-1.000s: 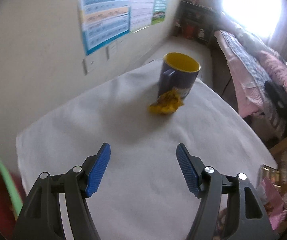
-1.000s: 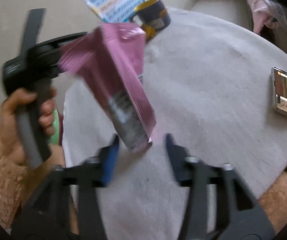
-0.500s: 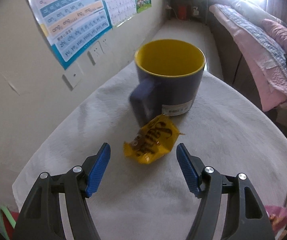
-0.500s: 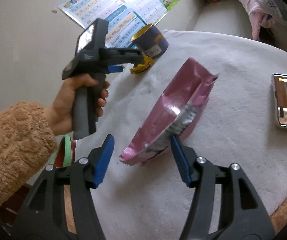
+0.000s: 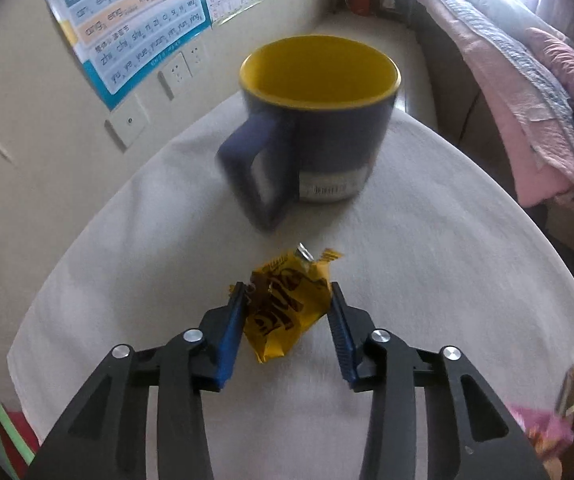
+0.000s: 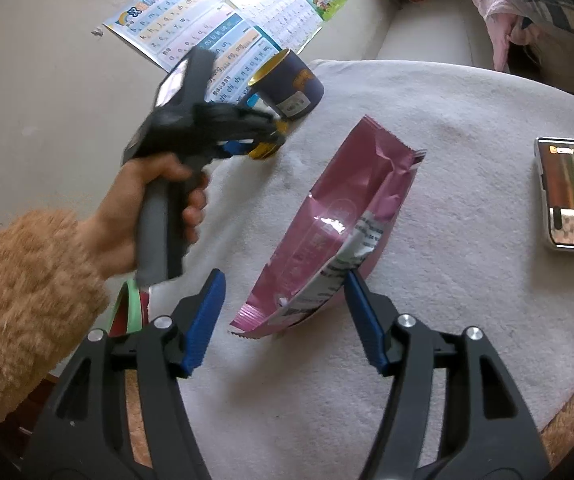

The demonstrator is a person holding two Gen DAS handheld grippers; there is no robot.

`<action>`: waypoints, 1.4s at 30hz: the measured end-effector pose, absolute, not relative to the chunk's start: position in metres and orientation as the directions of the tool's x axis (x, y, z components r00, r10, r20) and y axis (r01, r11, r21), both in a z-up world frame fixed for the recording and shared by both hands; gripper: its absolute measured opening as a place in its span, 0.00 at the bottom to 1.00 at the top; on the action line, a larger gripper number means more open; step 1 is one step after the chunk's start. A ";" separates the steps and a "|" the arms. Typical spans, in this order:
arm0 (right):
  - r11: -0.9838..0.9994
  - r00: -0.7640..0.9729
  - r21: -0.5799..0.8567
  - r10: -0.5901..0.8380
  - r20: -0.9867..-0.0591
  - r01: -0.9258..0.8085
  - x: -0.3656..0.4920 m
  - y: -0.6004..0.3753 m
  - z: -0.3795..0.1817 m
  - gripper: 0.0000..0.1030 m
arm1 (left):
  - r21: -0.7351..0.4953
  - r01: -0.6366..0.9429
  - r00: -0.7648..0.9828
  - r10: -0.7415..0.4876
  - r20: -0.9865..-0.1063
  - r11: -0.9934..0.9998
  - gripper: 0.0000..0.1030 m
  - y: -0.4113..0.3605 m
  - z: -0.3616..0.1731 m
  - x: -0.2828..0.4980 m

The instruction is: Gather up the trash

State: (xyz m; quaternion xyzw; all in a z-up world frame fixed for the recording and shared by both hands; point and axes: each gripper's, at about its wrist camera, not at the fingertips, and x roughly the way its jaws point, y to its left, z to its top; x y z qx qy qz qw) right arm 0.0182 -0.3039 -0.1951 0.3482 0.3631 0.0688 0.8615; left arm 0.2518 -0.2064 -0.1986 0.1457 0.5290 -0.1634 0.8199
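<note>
We see a round table under a white cloth, bearing a mug, yellow wrapper, pink bag and phone

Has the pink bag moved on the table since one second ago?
Yes. The pink bag was up between the right tongs; now it lies on the white tablecloth, left of the phone.
</note>
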 end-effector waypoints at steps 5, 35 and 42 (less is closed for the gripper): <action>0.751 0.723 0.642 0.357 -0.592 0.155 0.020 -0.304 -0.197 0.58 | 0.025 0.402 0.372 -0.138 -0.918 0.915 0.31 -0.161 -0.189 0.203; 0.858 0.575 0.390 0.142 -0.806 0.334 0.027 -0.283 -0.188 0.75 | -0.110 0.331 0.309 -0.218 -0.926 0.937 0.44 -0.033 -0.190 0.051; 0.821 0.521 0.400 0.152 -0.840 0.407 0.051 -0.286 -0.194 0.75 | -0.156 0.326 0.298 -0.258 -0.919 0.932 0.52 -0.026 -0.186 0.046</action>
